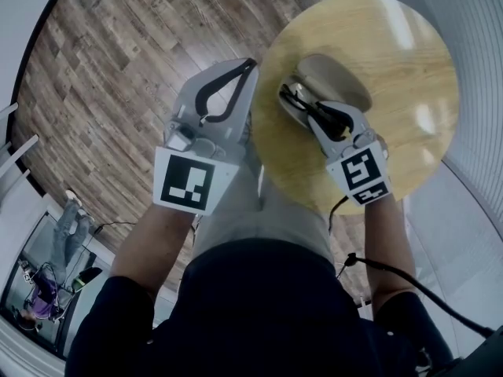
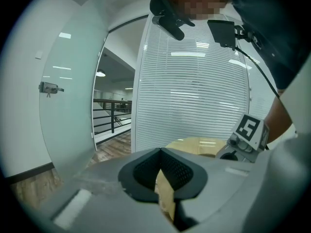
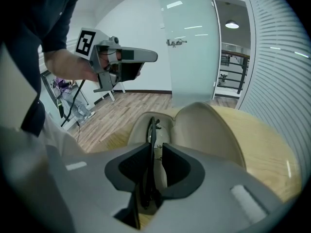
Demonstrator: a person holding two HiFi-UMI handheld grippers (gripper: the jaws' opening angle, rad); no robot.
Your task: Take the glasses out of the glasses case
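The right gripper (image 3: pixel 155 146) was found tilted down over the beige oval clamshell glasses case (image 3: pixel 210 126), jaws spread. The black-framed glasses (image 3: pixel 151 128) stood on edge between them. The frame lay close against the left jaw, and a gap showed on the right jaw's side, so no pinch was noted. The case lay open on the round light wooden table (image 1: pixel 409 136), lid laid back beside the base. The glasses sat in the base, on the side nearer the person. The left gripper (image 2: pixel 160 151) had its jaws pressed together at the tips, nothing between them. In the head view it was held off the table's edge, above the dark wood-plank floor (image 1: pixel 118 69), apart from the case
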